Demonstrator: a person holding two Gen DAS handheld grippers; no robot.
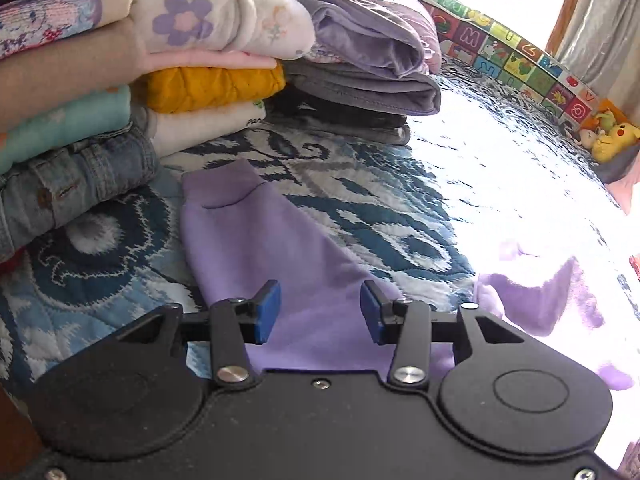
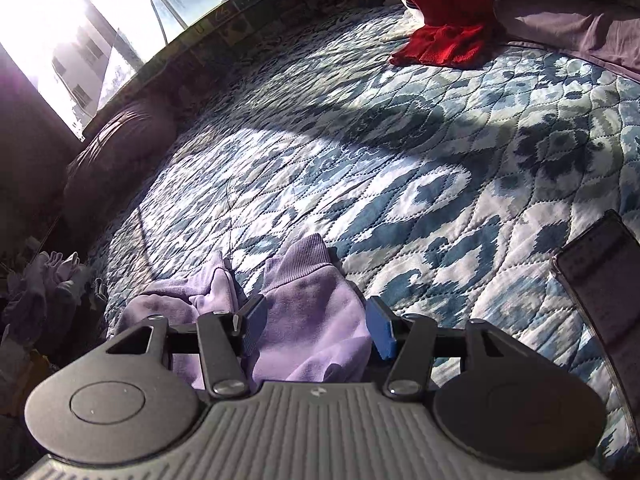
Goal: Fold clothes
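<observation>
A: Starting from the left, what surrounds the lavender garment [image 1: 256, 248]?

B: It lies flat on the quilted bedspread [image 1: 360, 208], a stitched blue-and-white swirl pattern. Left of it, stacks of folded clothes [image 1: 132, 80] sit on the same quilt: stiff denim at the bottom, soft aqua and tan layers, a puffy mustard piece and a fleecy white one with a purple flower on top. Behind the garment and a little right is a second pile of grey and mauve folded clothing [image 1: 368, 64].

A: And the garment itself?

B: Smooth, matte fleece. In the left wrist view one long tube of it ends in a seamed cuff pointing away from the camera. Its near end runs between and under the fingers of the left hand-held gripper [image 1: 320, 310], whose blue pads stand spread apart, released, with nothing pinched.

A: The right side?

B: The right hand-held gripper [image 2: 316, 330] is also released, pads wide. A rumpled part of the same lavender garment, with a ribbed cuff [image 2: 296, 256], bulges up between them; I cannot tell if the pads touch it. Far beyond the garment, to the right, a red knitted cloth [image 2: 444, 36] rests on the quilt.
</observation>
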